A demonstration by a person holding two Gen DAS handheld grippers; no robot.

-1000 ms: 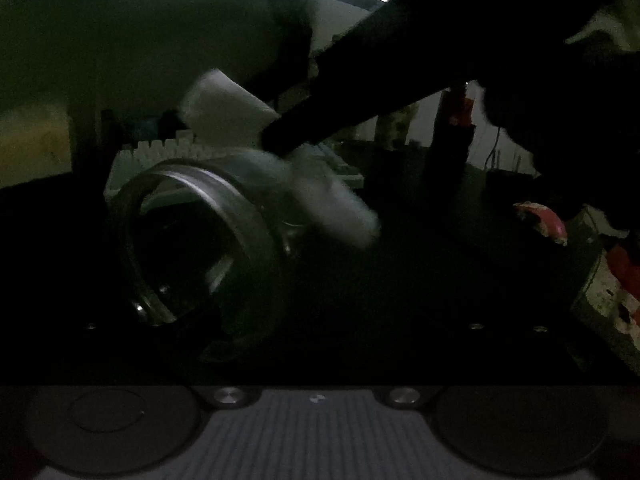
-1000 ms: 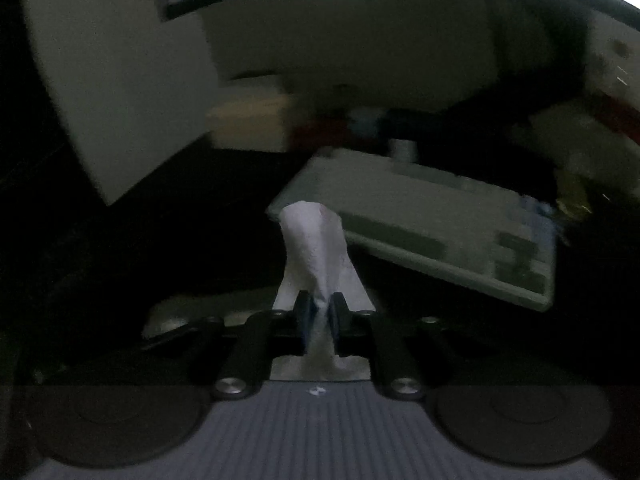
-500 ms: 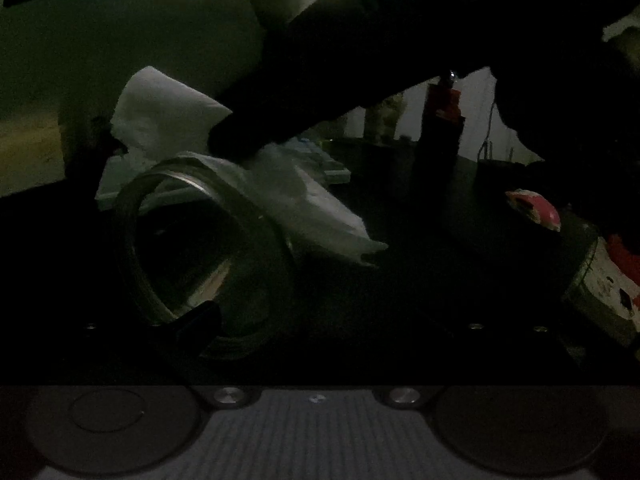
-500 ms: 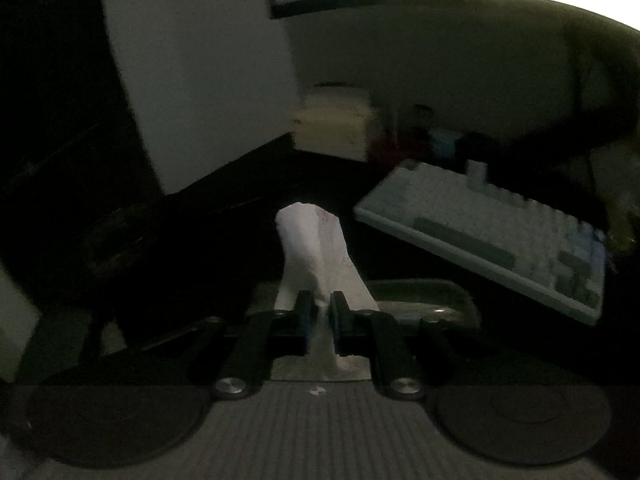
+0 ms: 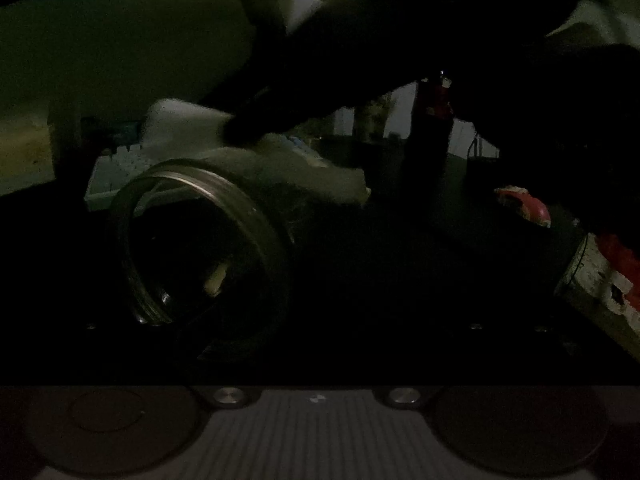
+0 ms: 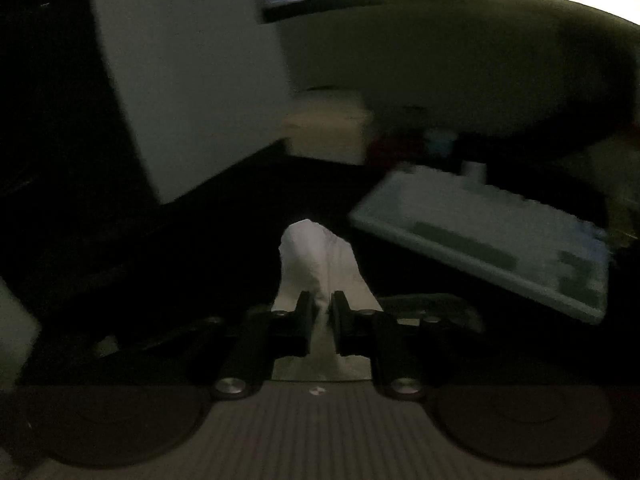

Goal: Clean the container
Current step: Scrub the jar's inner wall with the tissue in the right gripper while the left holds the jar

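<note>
The dark desk [image 6: 224, 216] carries a pale keyboard [image 6: 488, 240] at about 2 o'clock in the right wrist view. In the left wrist view a clear jar [image 5: 200, 248] fills the 9 o'clock side, tilted, its threaded mouth facing the camera; whether the left tongs grip it is lost in darkness. The right tongs [image 5: 244, 128] reach in from 1 o'clock above the jar's rim. They are clamped on a white tissue [image 6: 316, 264], which drapes over the jar's upper wall

Dim room; keyboard [image 6: 492, 240] on dark desk [image 6: 224, 224].
</note>
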